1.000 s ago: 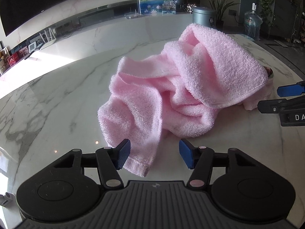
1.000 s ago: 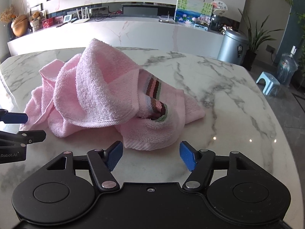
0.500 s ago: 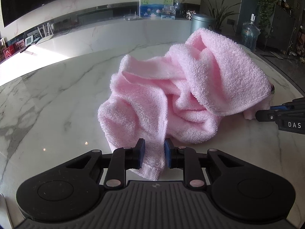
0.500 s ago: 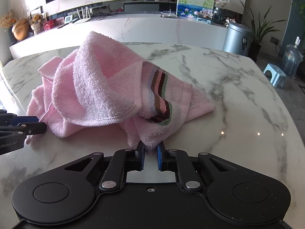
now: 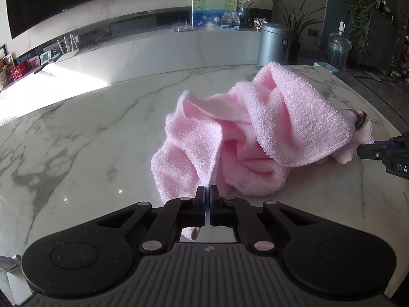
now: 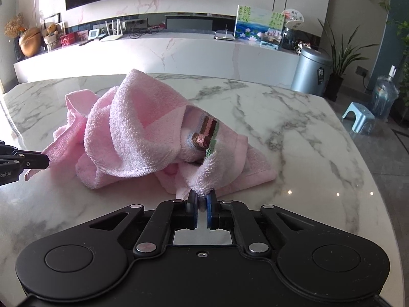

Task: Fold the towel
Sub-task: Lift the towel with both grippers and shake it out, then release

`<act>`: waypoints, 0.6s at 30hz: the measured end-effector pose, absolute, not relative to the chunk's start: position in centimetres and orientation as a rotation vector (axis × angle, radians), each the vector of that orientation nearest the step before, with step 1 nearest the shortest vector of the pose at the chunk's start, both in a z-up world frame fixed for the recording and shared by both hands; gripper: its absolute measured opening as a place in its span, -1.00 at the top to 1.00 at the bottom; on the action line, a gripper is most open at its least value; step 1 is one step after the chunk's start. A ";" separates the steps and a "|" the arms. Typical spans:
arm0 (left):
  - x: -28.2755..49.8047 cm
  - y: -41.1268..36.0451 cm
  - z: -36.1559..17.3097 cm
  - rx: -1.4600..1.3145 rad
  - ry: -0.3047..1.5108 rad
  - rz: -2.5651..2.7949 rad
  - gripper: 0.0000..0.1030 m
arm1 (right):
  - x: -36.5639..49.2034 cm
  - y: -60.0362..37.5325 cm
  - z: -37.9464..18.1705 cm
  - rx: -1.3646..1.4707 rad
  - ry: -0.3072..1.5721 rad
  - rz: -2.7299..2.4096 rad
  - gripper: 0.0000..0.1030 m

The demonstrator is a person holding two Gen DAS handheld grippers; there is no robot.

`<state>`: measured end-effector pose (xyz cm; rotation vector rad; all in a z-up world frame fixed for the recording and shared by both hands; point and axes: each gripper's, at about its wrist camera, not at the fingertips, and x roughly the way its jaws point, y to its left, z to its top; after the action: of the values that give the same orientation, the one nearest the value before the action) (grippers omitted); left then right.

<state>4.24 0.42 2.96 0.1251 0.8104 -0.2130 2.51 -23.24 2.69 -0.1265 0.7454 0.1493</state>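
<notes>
A crumpled pink towel (image 5: pixel 255 138) lies heaped on the white marble table (image 5: pixel 89 133). It also shows in the right wrist view (image 6: pixel 138 138), with a brown and green striped band (image 6: pixel 207 135). My left gripper (image 5: pixel 207 194) is shut on the towel's near edge at the left end of the heap. My right gripper (image 6: pixel 202 199) is shut on a towel corner just below the striped band. Each gripper shows at the edge of the other's view, the right one (image 5: pixel 383 153) and the left one (image 6: pixel 23 161), both pinching the towel.
The marble table's right edge (image 6: pixel 370 179) curves close to the towel. Beyond the table stand a grey bin (image 6: pixel 310 71), a blue stool (image 6: pixel 358 117), a water bottle (image 6: pixel 386 97) and a long white counter (image 6: pixel 153 51) with clutter.
Both grippers went from open to shut, each closing on a towel edge. The pinched edges have lifted slightly, and the towel heap has shifted a little.
</notes>
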 end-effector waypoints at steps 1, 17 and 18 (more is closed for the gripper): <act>4.1 0.6 3.4 0.128 0.806 -0.204 0.96 | 2.2 -23.5 3.2 -0.133 0.737 0.140 0.92; 1.8 2.6 12.6 0.276 0.661 -0.065 0.96 | -1.7 -30.7 12.7 -0.223 0.559 -0.045 0.93; 1.5 2.8 13.2 0.282 0.653 -0.058 0.96 | -1.9 -31.3 13.3 -0.225 0.549 -0.057 0.93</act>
<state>1.54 2.77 13.18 0.2824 0.6531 -0.0578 -1.94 -31.28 13.26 -0.2253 0.5490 -0.0572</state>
